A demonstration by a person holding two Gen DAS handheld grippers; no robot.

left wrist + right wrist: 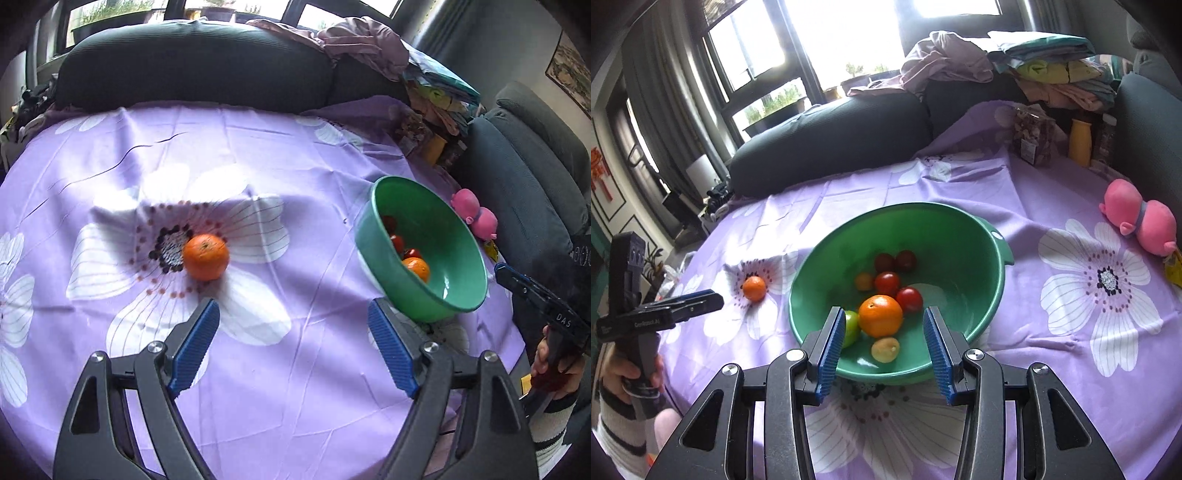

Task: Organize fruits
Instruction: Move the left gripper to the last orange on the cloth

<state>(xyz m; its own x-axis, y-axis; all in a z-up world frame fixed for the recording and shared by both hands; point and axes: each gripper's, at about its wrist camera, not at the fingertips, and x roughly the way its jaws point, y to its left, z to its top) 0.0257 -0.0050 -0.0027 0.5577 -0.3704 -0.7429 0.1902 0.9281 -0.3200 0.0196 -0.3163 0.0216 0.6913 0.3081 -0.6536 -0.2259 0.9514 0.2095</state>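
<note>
A loose orange [205,257] lies on the purple flowered cloth, left of a green bowl [458,299]. My left gripper [293,314] is open and empty, a little short of the orange and to its right. In the right wrist view the same orange [754,288] lies left of the bowl [960,236], which holds a large orange [880,315], several red tomatoes [887,283], a green fruit [851,326] and a yellowish one [885,349]. My right gripper [884,325] is open and empty, over the bowl's near rim. The left gripper also shows at the left edge of that view [701,301].
A pink plush toy [1137,218] lies on the cloth right of the bowl. A yellow bottle [1079,142] and a snack bag [1032,138] stand at the table's back right. A dark sofa [192,62] with piled clothes [1045,74] borders the far edge.
</note>
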